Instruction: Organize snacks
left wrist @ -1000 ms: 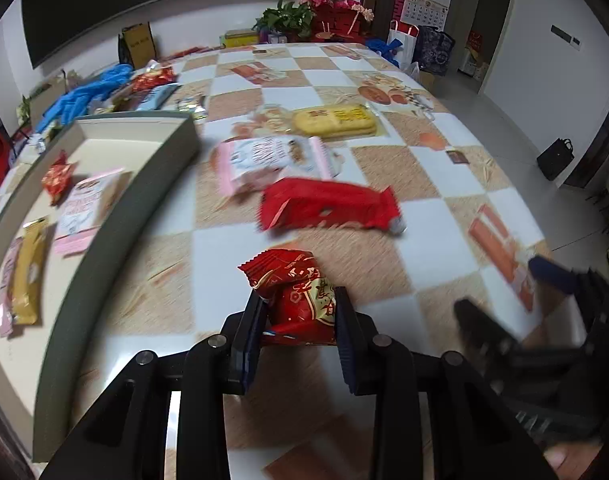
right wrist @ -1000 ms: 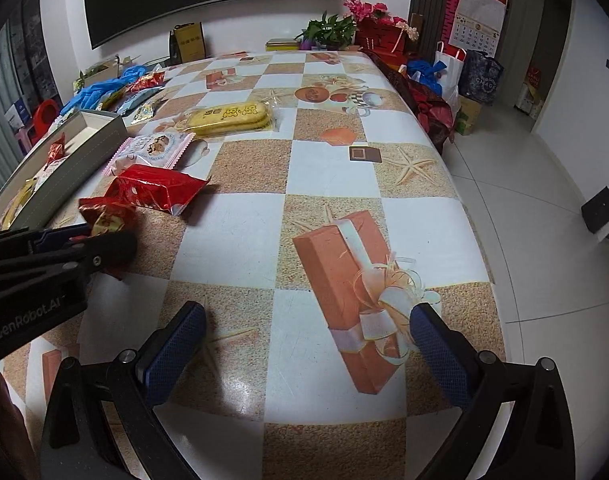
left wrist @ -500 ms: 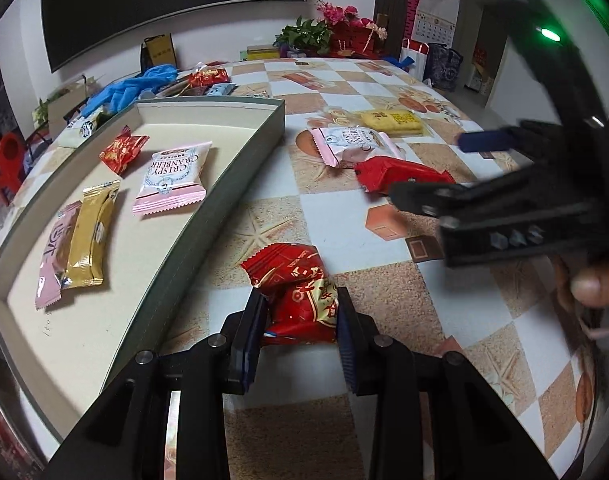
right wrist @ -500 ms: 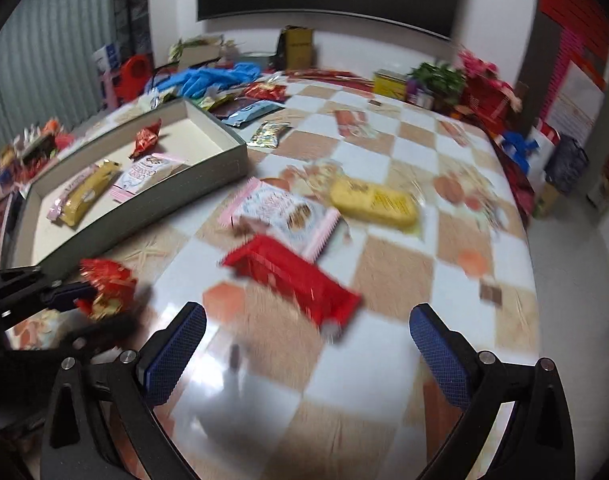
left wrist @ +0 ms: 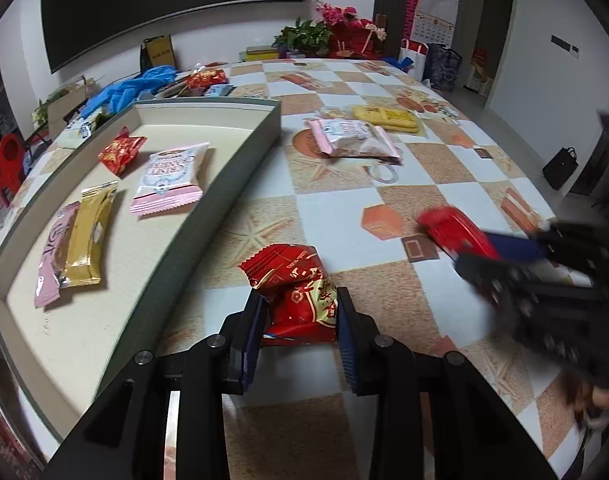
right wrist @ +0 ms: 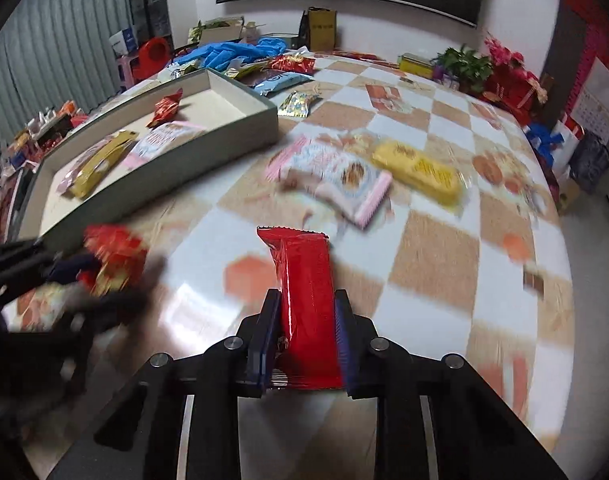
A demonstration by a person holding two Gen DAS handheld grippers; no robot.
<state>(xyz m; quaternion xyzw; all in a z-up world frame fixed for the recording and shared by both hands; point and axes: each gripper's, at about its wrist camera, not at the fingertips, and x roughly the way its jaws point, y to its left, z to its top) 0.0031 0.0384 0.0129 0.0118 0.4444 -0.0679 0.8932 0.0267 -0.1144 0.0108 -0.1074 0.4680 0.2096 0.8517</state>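
Left gripper (left wrist: 298,320): fingers pinching a crumpled red-and-gold snack packet (left wrist: 296,292), held above the checkered surface (left wrist: 336,216) just beside the tray's near wall.

Right gripper (right wrist: 306,334): fingers pinching a long red wrapped bar (right wrist: 306,300) by its near end, the far end pointing away over the surface.

Grey shallow tray (left wrist: 224,184), cream floor, contents: one small red packet (left wrist: 120,154); one pink-and-white cracker packet (left wrist: 170,176); one gold bar (left wrist: 88,236) lying partly over one pink bar (left wrist: 50,256).

Loose on the surface beyond the tray: pink-and-white biscuit packet (left wrist: 354,140), touching or just beside a yellow packet (left wrist: 384,118).

Far edge: blue gloves (left wrist: 124,90), further wrappers, potted plant (left wrist: 304,36).
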